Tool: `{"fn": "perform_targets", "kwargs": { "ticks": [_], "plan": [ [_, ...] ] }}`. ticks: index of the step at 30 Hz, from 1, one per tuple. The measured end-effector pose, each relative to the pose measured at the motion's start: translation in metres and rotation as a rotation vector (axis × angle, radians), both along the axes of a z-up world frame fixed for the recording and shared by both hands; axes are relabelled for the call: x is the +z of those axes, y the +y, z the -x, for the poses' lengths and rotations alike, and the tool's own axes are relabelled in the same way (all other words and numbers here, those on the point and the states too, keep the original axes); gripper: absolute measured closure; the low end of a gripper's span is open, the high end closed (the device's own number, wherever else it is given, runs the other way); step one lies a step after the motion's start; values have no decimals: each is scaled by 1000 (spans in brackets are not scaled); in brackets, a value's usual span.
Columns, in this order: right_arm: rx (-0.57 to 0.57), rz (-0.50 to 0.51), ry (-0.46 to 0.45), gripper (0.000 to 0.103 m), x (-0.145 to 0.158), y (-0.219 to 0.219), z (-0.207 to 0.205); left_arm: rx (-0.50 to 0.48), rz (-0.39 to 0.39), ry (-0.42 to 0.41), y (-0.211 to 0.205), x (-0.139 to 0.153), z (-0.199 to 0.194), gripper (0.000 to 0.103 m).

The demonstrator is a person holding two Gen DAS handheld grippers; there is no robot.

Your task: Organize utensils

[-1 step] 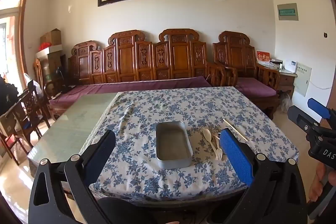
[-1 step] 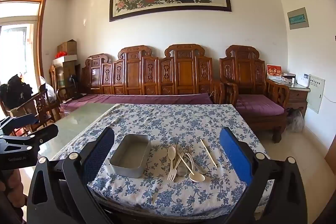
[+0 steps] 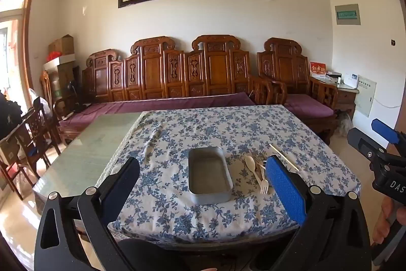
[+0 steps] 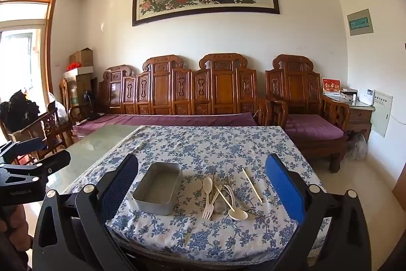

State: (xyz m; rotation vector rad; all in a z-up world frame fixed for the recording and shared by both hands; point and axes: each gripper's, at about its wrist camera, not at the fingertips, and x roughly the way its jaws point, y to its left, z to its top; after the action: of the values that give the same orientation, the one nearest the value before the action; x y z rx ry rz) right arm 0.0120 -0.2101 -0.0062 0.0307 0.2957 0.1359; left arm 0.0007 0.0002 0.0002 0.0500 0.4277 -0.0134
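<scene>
An empty grey metal tray lies near the front of a table with a blue floral cloth. To its right is a pile of utensils: cream plastic spoons, a cream fork, metal cutlery and a lone chopstick. My left gripper is open and empty, in front of the table's near edge. My right gripper is open and empty, also short of the table; it shows at the right edge of the left wrist view.
The left part of the table is bare glass. A carved wooden sofa with purple cushions stands behind the table. Wooden chairs stand at the left, an armchair and a side cabinet at the right.
</scene>
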Motion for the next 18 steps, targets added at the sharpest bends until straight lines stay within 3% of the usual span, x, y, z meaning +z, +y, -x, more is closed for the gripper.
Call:
{"fn": "perform_targets", "kwargs": {
  "ticks": [18],
  "plan": [
    [0,-2,-6,3,0,-1,0,-2,14,-22,-1,6,2,7]
  ]
}}
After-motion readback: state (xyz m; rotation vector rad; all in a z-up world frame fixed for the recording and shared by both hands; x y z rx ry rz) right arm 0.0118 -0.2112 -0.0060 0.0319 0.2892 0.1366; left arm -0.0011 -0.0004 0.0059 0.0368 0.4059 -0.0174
